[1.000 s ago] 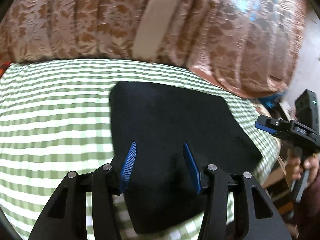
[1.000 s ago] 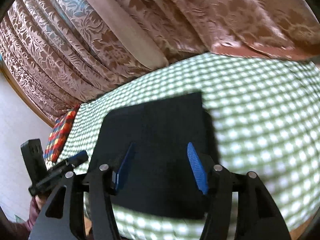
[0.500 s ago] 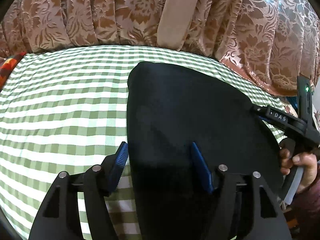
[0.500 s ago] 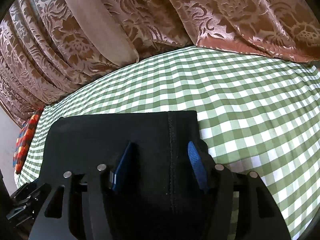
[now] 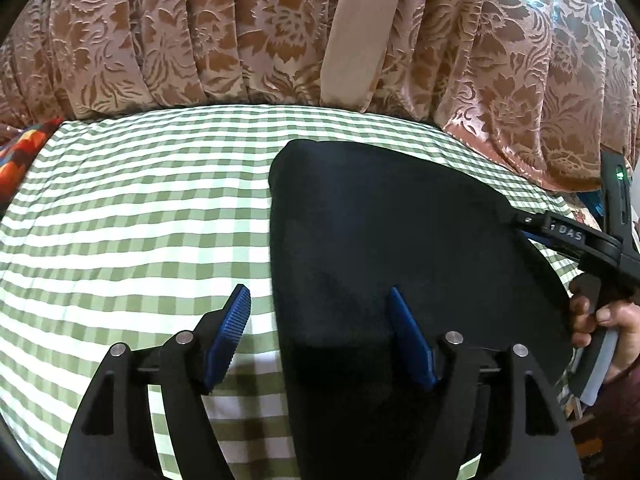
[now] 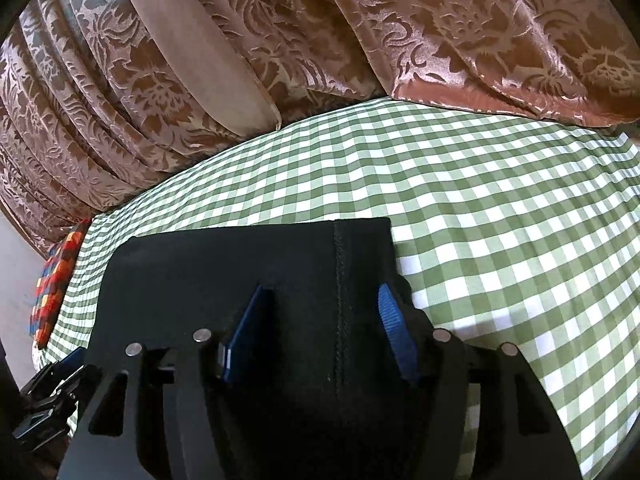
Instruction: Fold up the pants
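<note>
Black pants (image 5: 400,240) folded flat on gingham sheet (image 5: 140,220). Left gripper (image 5: 320,336) straddles left edge, right gripper (image 6: 320,328) straddles right edge; both jaws opening, gripping nothing.

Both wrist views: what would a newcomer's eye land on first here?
The black pants, folded into a dark slab, lie on the green checked cloth and stand out sharply. The left gripper straddles their left edge and the right gripper their right end by a stitched seam, both with jaws opening. Brown floral curtains hang behind.
</note>
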A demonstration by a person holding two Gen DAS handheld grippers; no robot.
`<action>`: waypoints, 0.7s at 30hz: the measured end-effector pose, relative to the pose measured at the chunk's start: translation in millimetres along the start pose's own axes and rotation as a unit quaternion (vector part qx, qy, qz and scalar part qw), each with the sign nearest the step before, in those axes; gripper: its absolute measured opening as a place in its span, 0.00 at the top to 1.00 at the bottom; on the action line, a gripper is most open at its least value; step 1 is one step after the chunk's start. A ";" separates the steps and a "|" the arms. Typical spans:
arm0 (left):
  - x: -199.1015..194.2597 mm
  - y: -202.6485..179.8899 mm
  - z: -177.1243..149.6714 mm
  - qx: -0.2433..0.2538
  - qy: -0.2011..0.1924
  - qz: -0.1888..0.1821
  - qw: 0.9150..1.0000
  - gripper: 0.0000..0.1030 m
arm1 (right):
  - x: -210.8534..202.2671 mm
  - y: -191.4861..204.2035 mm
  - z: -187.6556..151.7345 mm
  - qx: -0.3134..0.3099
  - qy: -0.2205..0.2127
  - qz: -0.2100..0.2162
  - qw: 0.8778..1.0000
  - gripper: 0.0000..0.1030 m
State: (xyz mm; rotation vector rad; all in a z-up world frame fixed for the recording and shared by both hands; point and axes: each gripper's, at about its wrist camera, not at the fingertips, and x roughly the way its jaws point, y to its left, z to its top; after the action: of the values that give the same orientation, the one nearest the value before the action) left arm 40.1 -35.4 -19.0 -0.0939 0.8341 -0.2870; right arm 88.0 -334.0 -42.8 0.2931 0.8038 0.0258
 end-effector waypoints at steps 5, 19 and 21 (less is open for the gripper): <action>-4.6 5.2 -1.9 -0.002 -0.003 0.003 1.000 0.27 | -7.6 -18.5 -11.0 0.023 0.015 0.003 1.000 0.33; 29.8 51.3 5.5 -0.120 0.073 -0.209 0.968 0.20 | 3.4 -63.2 -31.5 0.091 0.102 0.168 0.976 0.29; 40.7 56.4 5.5 -0.139 0.088 -0.247 0.955 0.20 | 6.1 -65.2 -32.4 0.088 0.113 0.191 0.971 0.30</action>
State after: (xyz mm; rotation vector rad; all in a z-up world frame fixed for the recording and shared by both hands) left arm 82.2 6.8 -55.5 -0.5527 1.0196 -0.6543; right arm 63.4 -387.7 -85.9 0.6195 0.9668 0.3565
